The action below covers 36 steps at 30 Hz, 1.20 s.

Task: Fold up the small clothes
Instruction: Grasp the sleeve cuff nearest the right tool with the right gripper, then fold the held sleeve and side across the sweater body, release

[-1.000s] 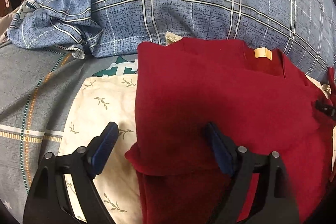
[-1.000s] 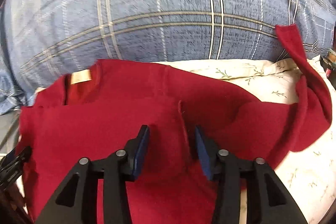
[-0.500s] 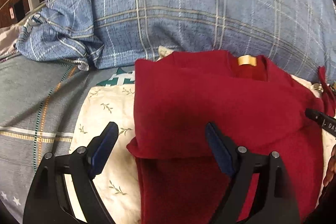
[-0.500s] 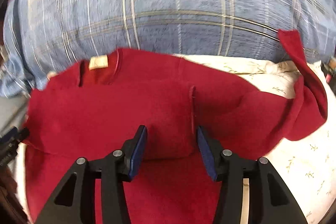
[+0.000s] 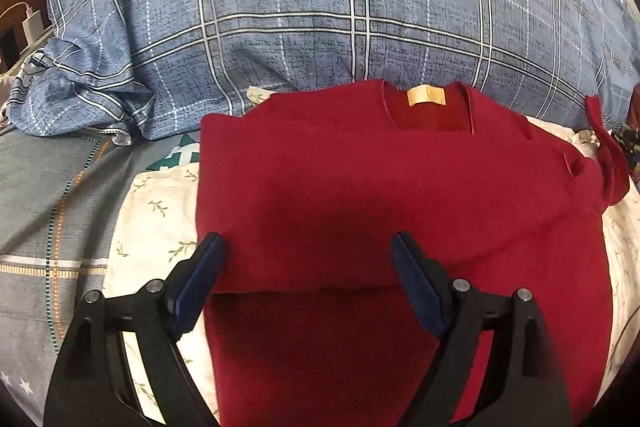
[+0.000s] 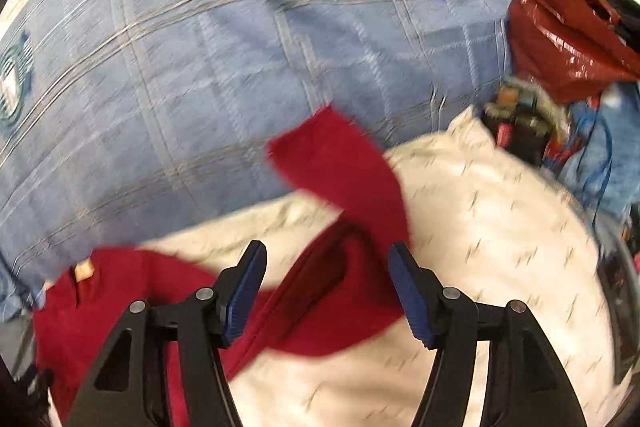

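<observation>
Left gripper (image 5: pixel 306 277) wide open, empty. Right gripper (image 6: pixel 326 287) opening, empty, above loose sleeve (image 6: pixel 344 187) of dark red knit sweater (image 5: pixel 360 195), frame centre; risk: off-centre grab bunches fold.

A dark red shirt (image 5: pixel 360 195) lies flat at frame centre, left side folded in, tan label at the collar, right sleeve spread out.

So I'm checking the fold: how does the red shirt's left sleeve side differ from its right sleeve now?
The left sleeve side is folded in flat over the red shirt, giving a straight edge; the right sleeve is not yet folded and sticks out past the body. The left side rests on the shirt; the right sleeve lies over the cream floral cloth and reaches the blue plaid pillow. Both are the same dark red fabric.
</observation>
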Tool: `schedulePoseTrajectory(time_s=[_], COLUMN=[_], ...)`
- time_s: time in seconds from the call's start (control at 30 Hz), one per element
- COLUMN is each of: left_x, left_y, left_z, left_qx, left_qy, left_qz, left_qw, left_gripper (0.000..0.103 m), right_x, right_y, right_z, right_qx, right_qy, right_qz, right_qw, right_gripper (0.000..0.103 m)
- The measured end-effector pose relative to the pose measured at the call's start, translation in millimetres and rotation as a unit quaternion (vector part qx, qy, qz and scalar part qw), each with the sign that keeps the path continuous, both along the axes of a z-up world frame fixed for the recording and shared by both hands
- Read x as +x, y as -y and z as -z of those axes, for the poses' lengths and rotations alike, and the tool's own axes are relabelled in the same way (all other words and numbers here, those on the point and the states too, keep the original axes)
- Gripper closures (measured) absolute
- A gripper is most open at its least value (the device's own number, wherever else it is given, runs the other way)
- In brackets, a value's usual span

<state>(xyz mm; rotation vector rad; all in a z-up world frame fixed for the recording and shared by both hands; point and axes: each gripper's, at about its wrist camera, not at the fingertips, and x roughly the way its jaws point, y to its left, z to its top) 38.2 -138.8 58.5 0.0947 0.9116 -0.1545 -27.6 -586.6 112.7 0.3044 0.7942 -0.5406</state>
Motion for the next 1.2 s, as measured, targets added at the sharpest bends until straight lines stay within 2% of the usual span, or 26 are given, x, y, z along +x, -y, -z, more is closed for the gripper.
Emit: schedulePoseTrajectory(time_s=[0.07, 0.13, 0.17, 0.23, 0.3, 0.33, 0.4, 0.43, 0.5, 0.57, 0.67, 0.73, 0.8, 0.9, 0.97, 1.07, 1.13, 1.2], left_x=[1, 2, 2, 2, 3, 4, 5, 5, 5, 4, 5, 5, 4, 0, -3, -7, -10, -11], left_y=[2, 4, 4, 5, 5, 4, 4, 4, 1, -2, -11, -19, -27, -42, -52, -71, -89, -104], left_z=[1, 1, 1, 1, 2, 3, 4, 5, 5, 4, 1, -4, -11, -25, -34, -46, -51, -53], left_qx=[-0.001, 0.0, 0.001, 0.004, 0.008, 0.009, 0.013, 0.015, 0.014, 0.01, 0.002, -0.001, -0.007, -0.014, -0.016, -0.021, -0.025, -0.028], left_qy=[-0.001, -0.002, -0.002, -0.002, -0.003, -0.004, -0.005, -0.005, -0.005, -0.004, -0.002, 0.004, 0.01, 0.026, 0.035, 0.048, 0.054, 0.056], left_qz=[0.0, 0.002, 0.003, 0.003, 0.003, 0.003, 0.003, 0.003, 0.003, 0.001, -0.008, -0.017, -0.026, -0.039, -0.045, -0.06, -0.074, -0.087], left_qw=[1.0, 1.0, 1.0, 1.0, 1.0, 0.9999, 0.9999, 0.9999, 0.9999, 0.9999, 1.0, 0.9998, 0.9996, 0.9988, 0.9982, 0.9968, 0.9955, 0.9942], left_gripper=[0.018, 0.018, 0.018, 0.018, 0.018, 0.018, 0.018, 0.018, 0.018, 0.018, 0.018, 0.018, 0.018, 0.018, 0.018, 0.018, 0.018, 0.018], right_x=[9, 40, 40, 62, 71, 74, 77, 78, 72, 57, 35, 25, 20, 21, 27, 44, 59, 80], right_y=[1, 3, 3, 4, 9, 13, 21, 25, 28, 24, 8, -15, -44, -111, -163, -227, -266, -298], right_z=[2, 15, 15, 35, 45, 47, 48, 45, 28, 1, -42, -70, -91, -117, -126, -123, -109, -84], right_qx=[-0.005, -0.042, -0.042, -0.084, -0.11, -0.12, -0.117, -0.111, -0.097, -0.051, 0.022, 0.064, 0.098, 0.137, 0.154, 0.185, 0.189, 0.189], right_qy=[-0.01, -0.054, -0.054, -0.098, -0.106, -0.104, -0.102, -0.097, -0.061, -0.006, 0.061, 0.096, 0.116, 0.124, 0.118, 0.092, 0.059, 0.018], right_qz=[-0.007, -0.032, -0.032, -0.042, -0.032, -0.026, -0.027, -0.03, -0.041, -0.079, -0.153, -0.215, -0.288, -0.418, -0.501, -0.579, -0.606, -0.623], right_qw=[1.0, 0.997, 0.997, 0.991, 0.988, 0.987, 0.987, 0.989, 0.993, 0.996, 0.986, 0.97, 0.946, 0.89, 0.843, 0.789, 0.77, 0.759], right_gripper=[0.034, 0.033, 0.033, 0.033, 0.035, 0.039, 0.079, 0.099, 0.1, 0.1, 0.1, 0.1, 0.1, 0.1, 0.1, 0.1, 0.1, 0.1])
